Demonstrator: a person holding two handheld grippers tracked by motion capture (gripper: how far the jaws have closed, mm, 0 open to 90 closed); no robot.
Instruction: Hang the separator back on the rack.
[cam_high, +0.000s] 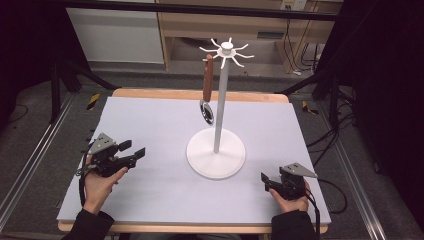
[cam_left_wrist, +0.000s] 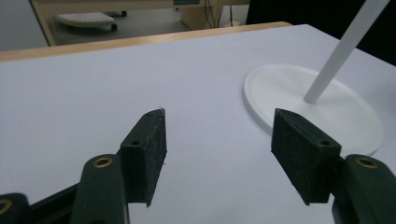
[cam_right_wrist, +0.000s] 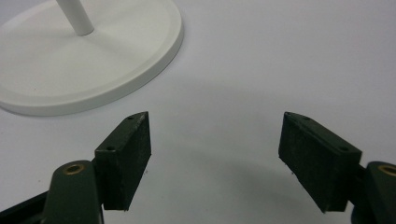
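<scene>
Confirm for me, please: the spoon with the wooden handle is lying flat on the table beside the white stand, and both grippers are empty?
Not quite. The spoon is not lying on the table; the high view shows it hanging from a hook of the white stand. The left gripper and right gripper are indeed empty.

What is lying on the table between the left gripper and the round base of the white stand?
Nothing: the high view shows bare table between the left gripper and the base.

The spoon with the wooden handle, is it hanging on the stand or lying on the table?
Hanging. The spoon dangles bowl-down from a hook of the white stand, above the table.
</scene>
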